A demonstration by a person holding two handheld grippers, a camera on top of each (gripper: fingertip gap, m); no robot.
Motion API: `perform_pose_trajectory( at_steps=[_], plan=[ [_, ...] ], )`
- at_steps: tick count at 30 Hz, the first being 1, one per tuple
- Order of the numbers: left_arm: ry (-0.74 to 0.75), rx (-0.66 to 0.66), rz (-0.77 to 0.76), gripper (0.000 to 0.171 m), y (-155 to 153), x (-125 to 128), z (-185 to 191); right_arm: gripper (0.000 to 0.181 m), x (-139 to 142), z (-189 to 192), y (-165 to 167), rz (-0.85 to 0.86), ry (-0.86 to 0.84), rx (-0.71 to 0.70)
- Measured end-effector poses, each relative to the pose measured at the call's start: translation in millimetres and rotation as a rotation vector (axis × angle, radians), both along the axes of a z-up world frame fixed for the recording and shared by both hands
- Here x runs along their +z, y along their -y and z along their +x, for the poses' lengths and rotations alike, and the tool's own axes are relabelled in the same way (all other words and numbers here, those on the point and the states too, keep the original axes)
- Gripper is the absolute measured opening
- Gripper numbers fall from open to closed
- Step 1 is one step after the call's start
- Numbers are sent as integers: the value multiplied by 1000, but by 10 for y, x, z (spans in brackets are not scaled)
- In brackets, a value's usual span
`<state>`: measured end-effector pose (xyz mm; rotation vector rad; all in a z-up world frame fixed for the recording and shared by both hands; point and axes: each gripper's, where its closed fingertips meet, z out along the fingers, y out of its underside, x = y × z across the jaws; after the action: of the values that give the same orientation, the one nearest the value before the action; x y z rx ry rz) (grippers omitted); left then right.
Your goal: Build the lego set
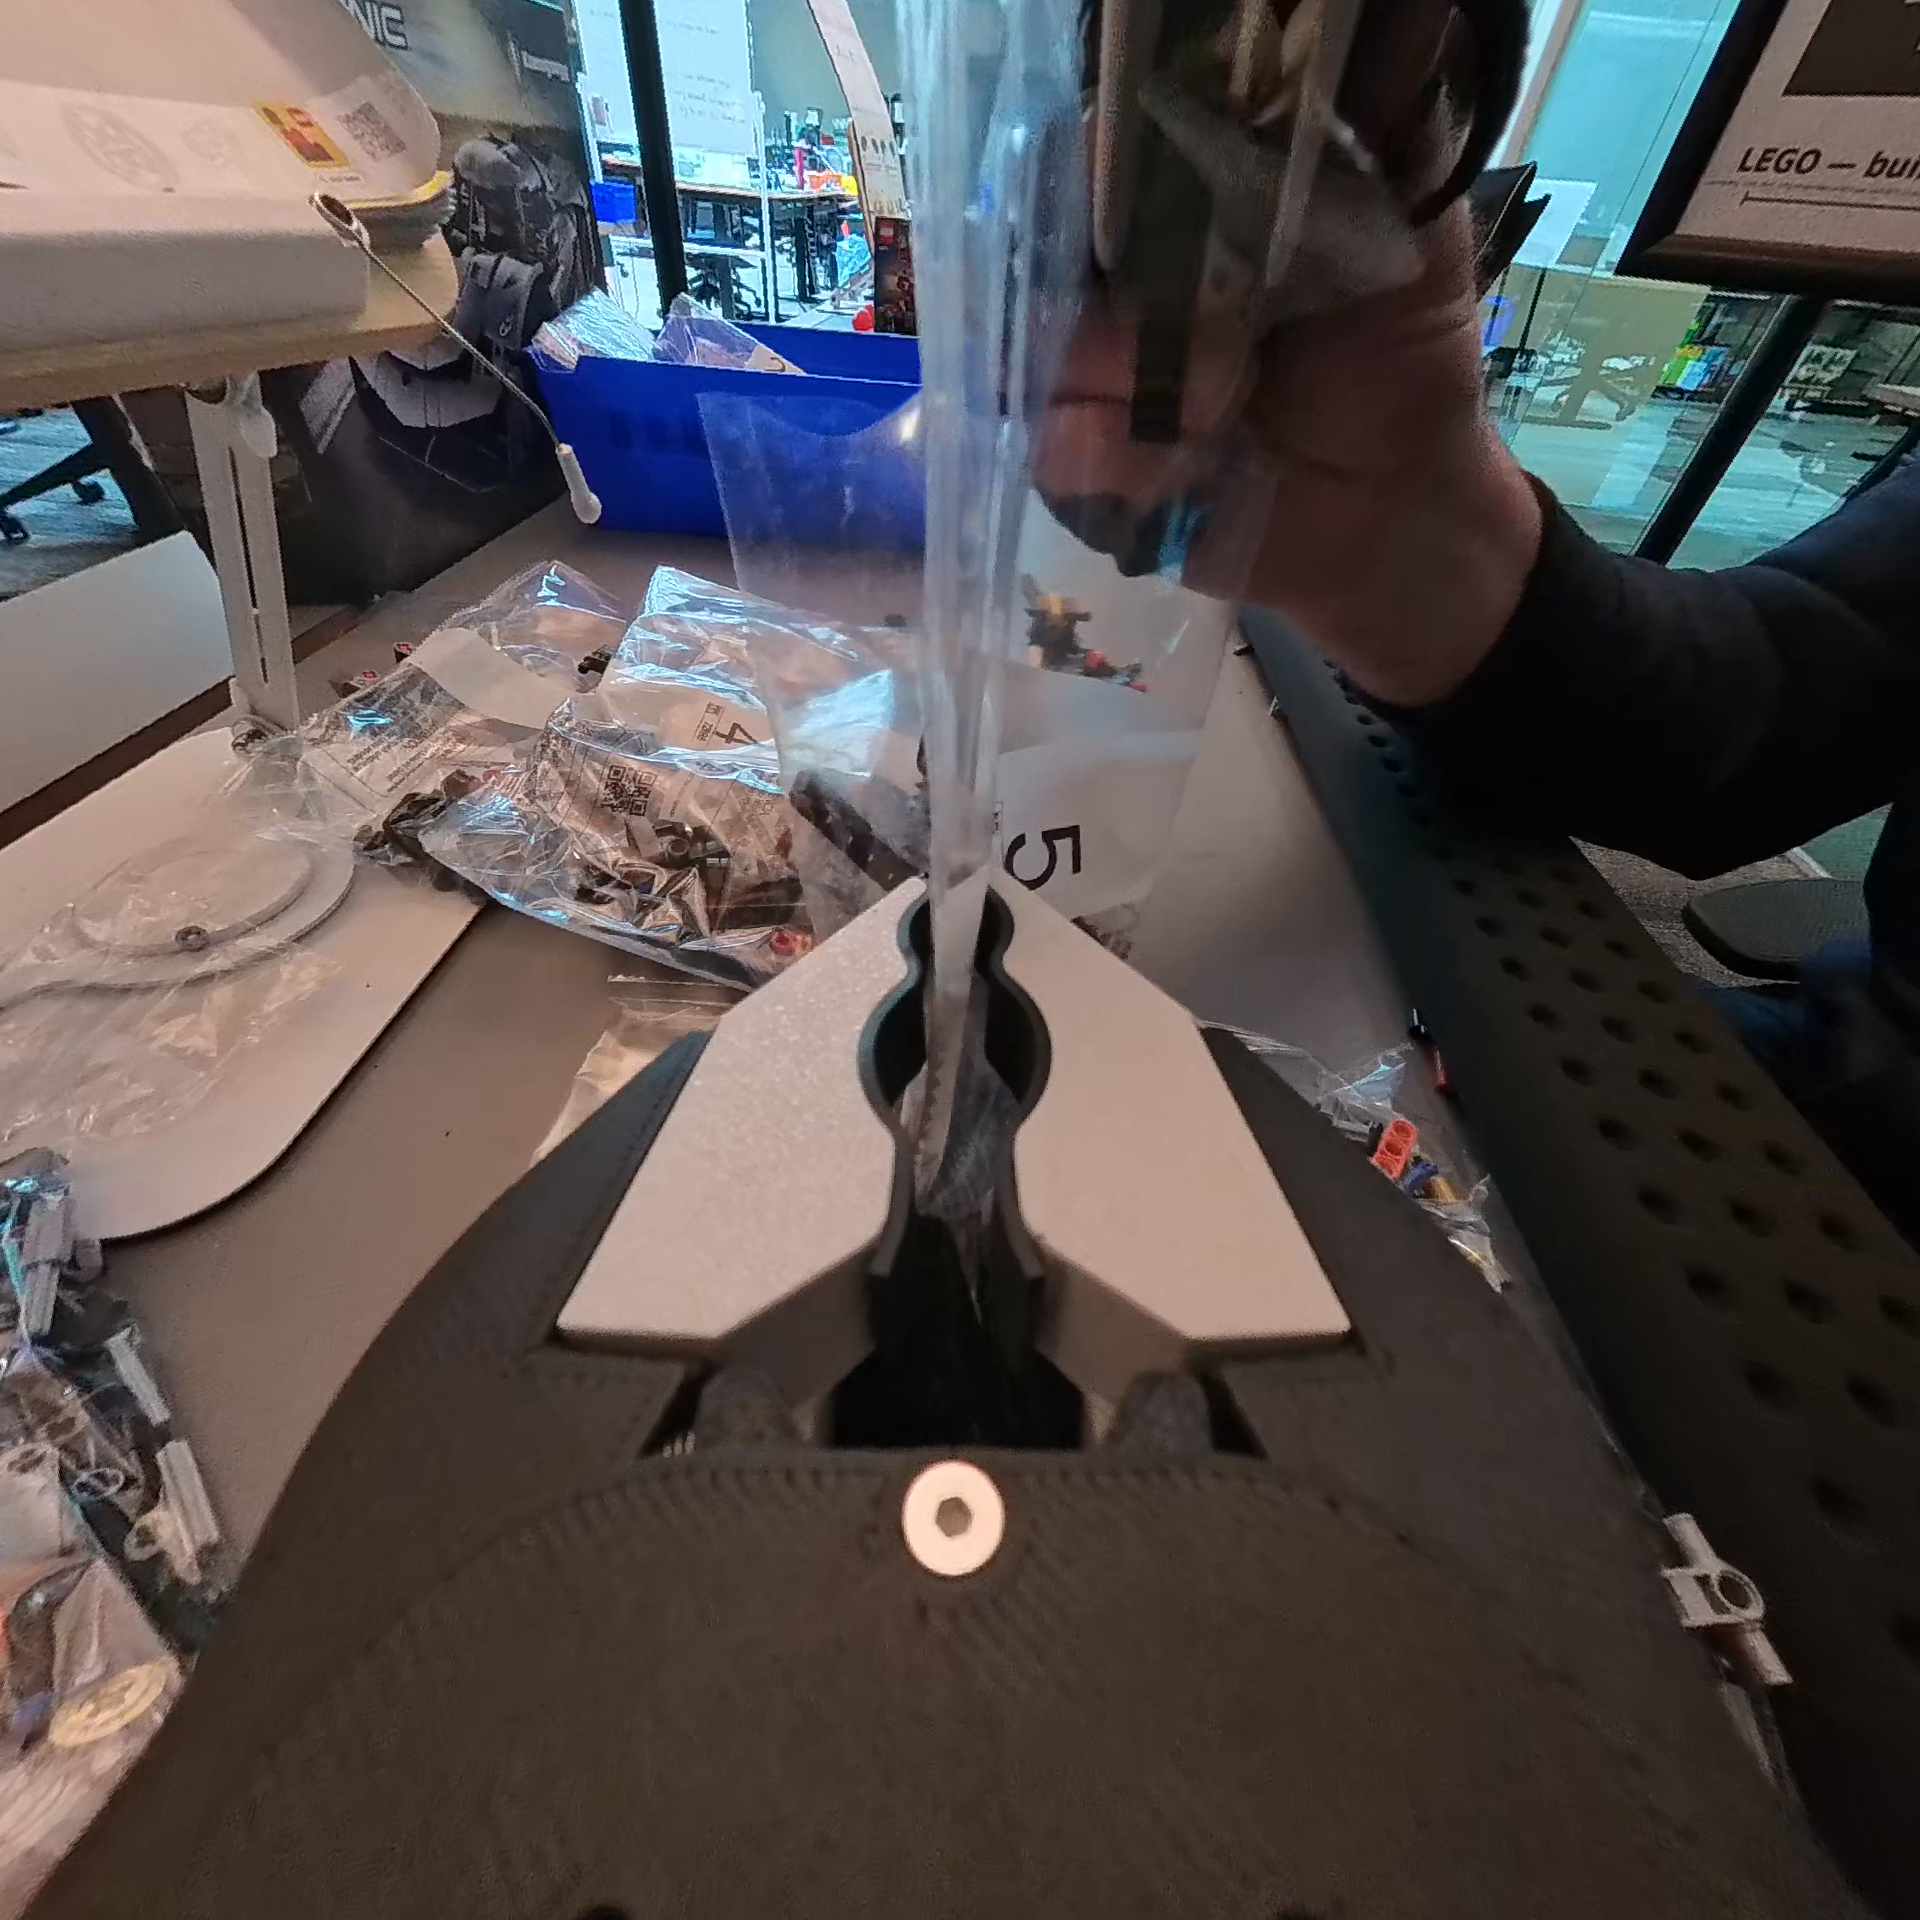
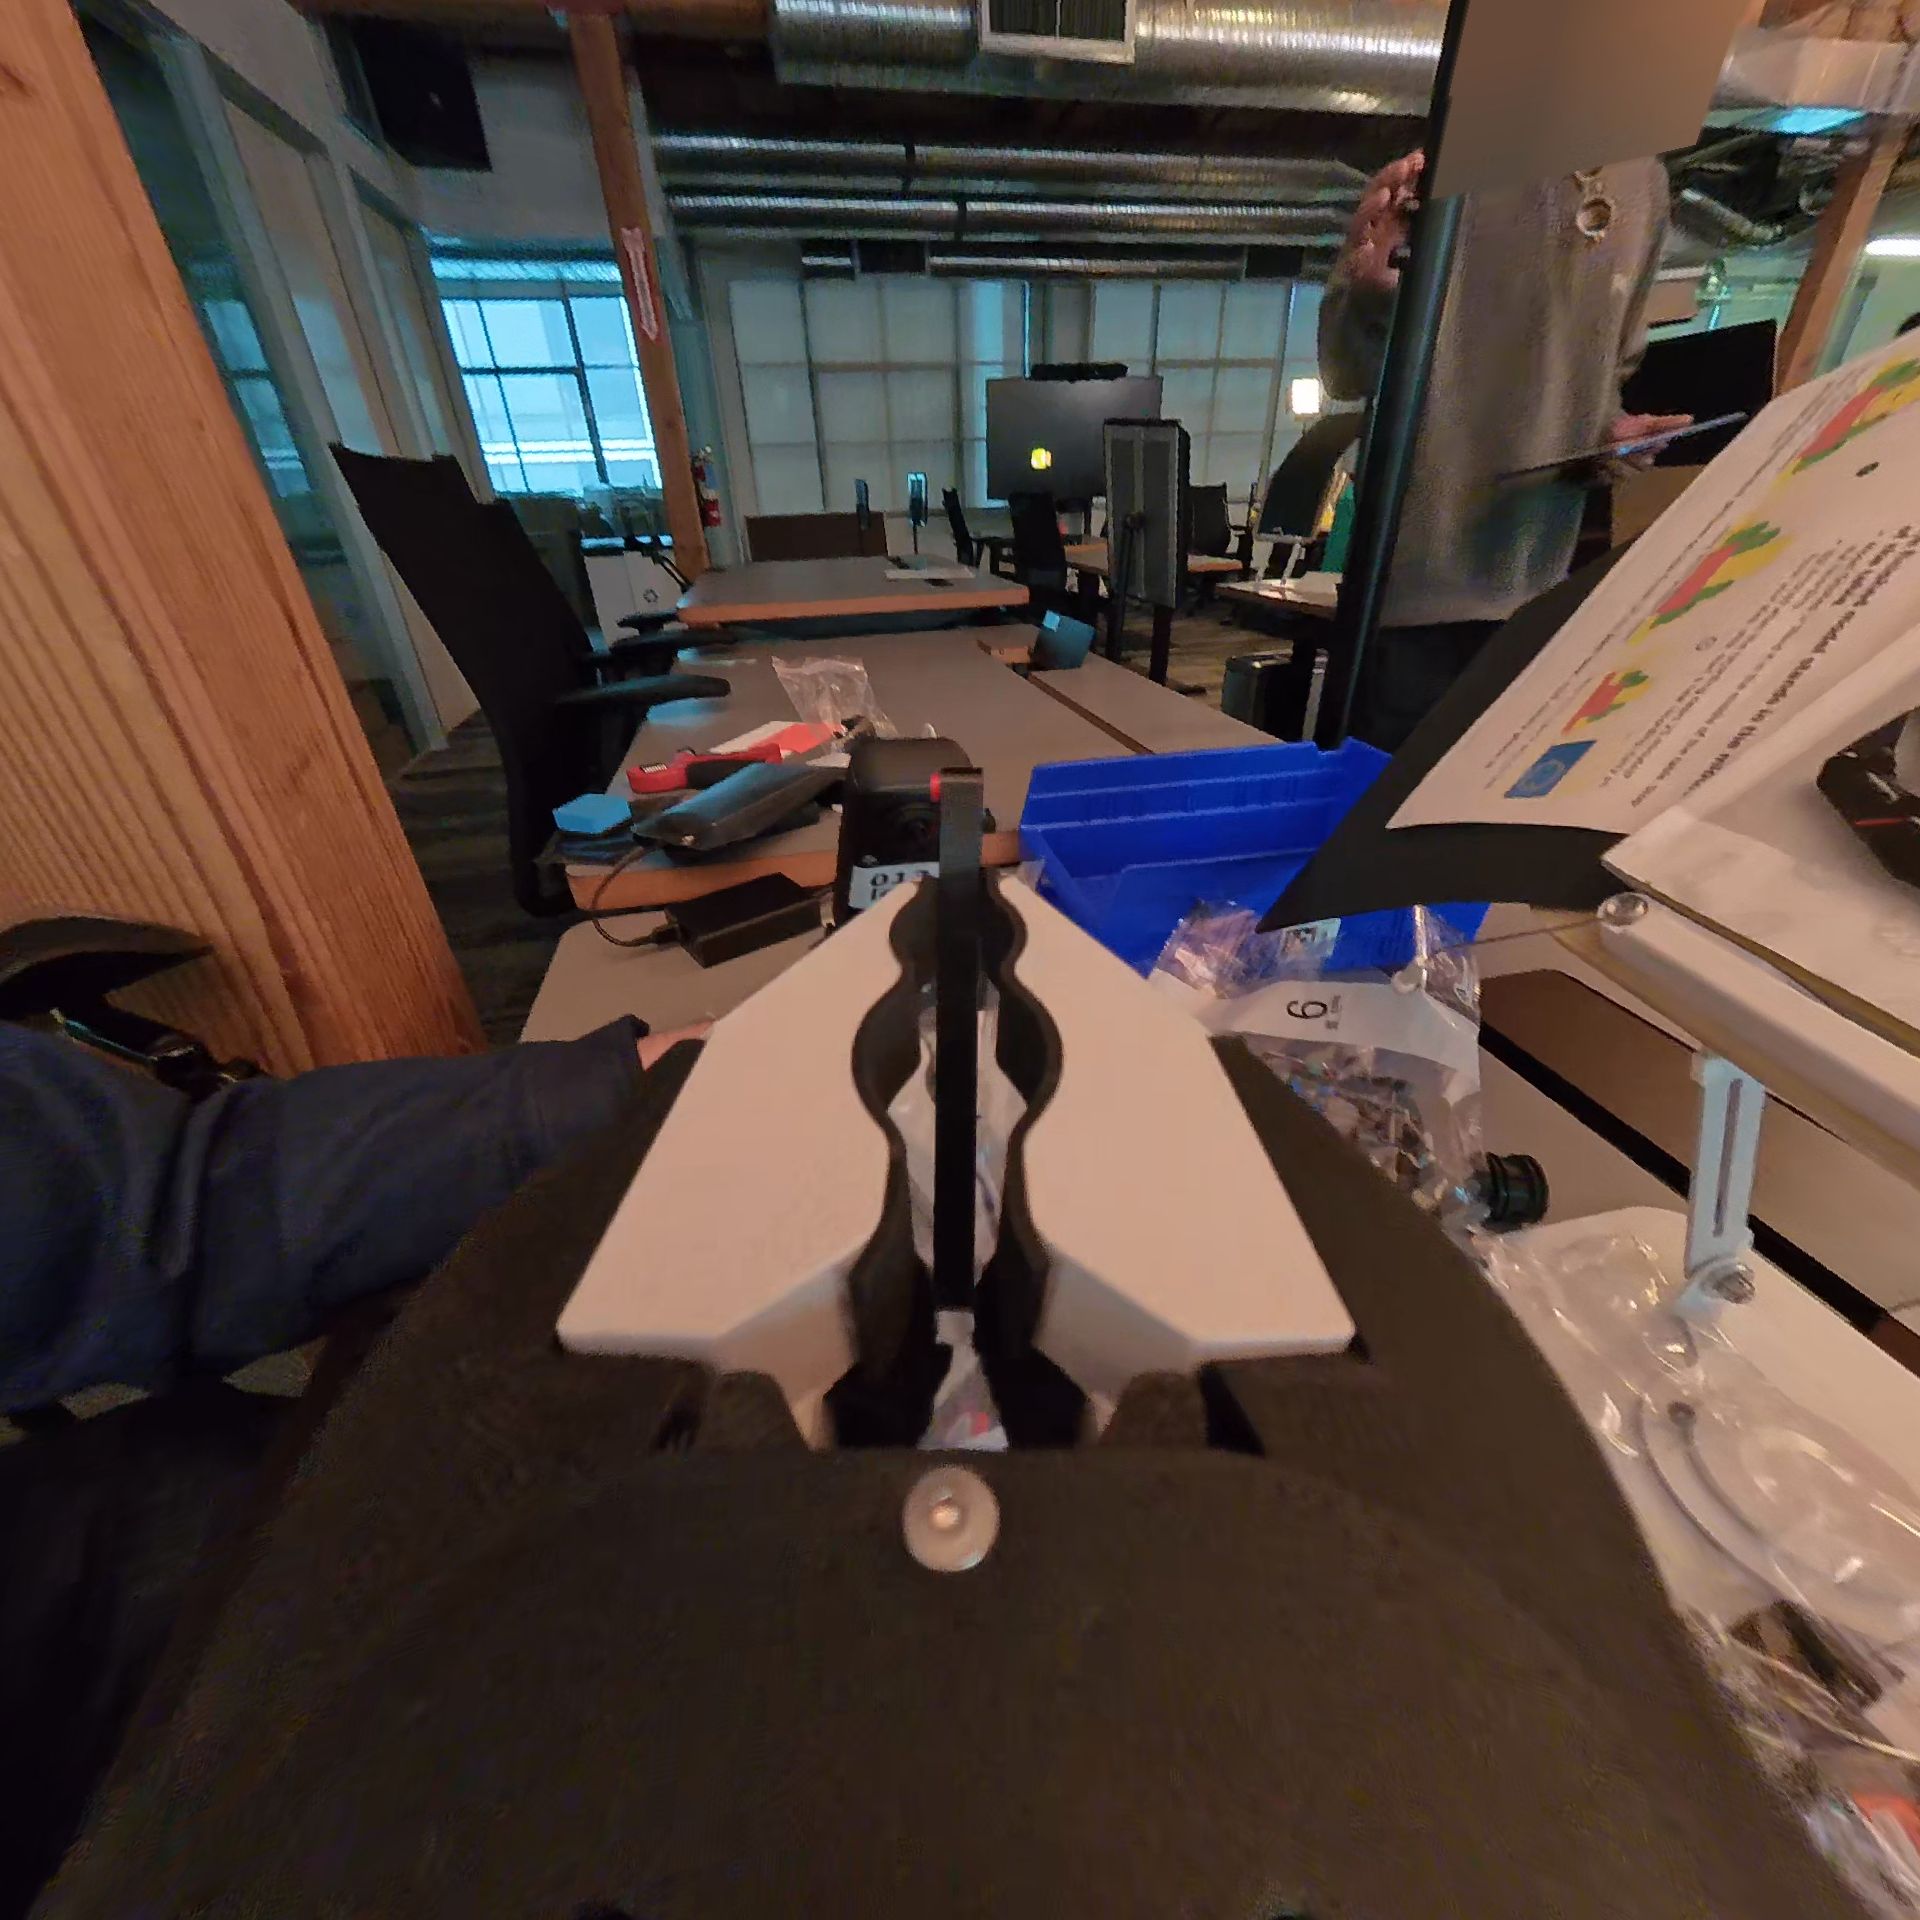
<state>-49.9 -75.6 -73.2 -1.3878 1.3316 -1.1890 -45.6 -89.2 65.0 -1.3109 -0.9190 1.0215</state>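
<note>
Above the near edge of the desk (image 1: 1195, 831), a clear plastic bag (image 1: 966, 520) is stretched taut between the two grippers. Its lower end is pinched between the closed white fingers of the left gripper (image 1: 961, 997), while its upper end is held higher up by the right gripper (image 1: 1174, 208), seen there in the person's hand (image 1: 1351, 468). In the right wrist view, the right gripper (image 2: 956, 1039) is pressed together on crumpled clear film and a thin black strip whose nature cannot be told. The bag appears to be held at opposite ends so that it can be pulled open. Further numbered bags of lego parts (image 1: 623, 810) lie unopened toward the middle of the desk, with a blue bin (image 1: 665, 447) at the far edge, presumably for loose pieces.
</note>
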Motion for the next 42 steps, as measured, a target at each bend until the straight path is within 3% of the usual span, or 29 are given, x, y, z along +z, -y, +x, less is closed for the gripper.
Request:
perform_pose_trajectory(
  at_steps=[13, 24, 32, 38, 42],
  plan=[
    [3, -2, -3, 3, -3, -3, -8, 5, 213, 63, -137, 39, -113, -48],
    [3, 4, -3, 2, -12, -3, -15, 5, -186, 172, -392, -84, -51, -117],
    [4, 8, -1, 2, -19, 2, -22, 5, -331, 281, -277, -76, 32, -77],
    [0, 13, -3, 3, -27, -6, -22, 5, -782, 324, -234, -149, 263, -43],
    [-2, 14, -3, 3, -28, -9, -22, 6, -808, 385, -163, -139, 296, -15]
  ],
)
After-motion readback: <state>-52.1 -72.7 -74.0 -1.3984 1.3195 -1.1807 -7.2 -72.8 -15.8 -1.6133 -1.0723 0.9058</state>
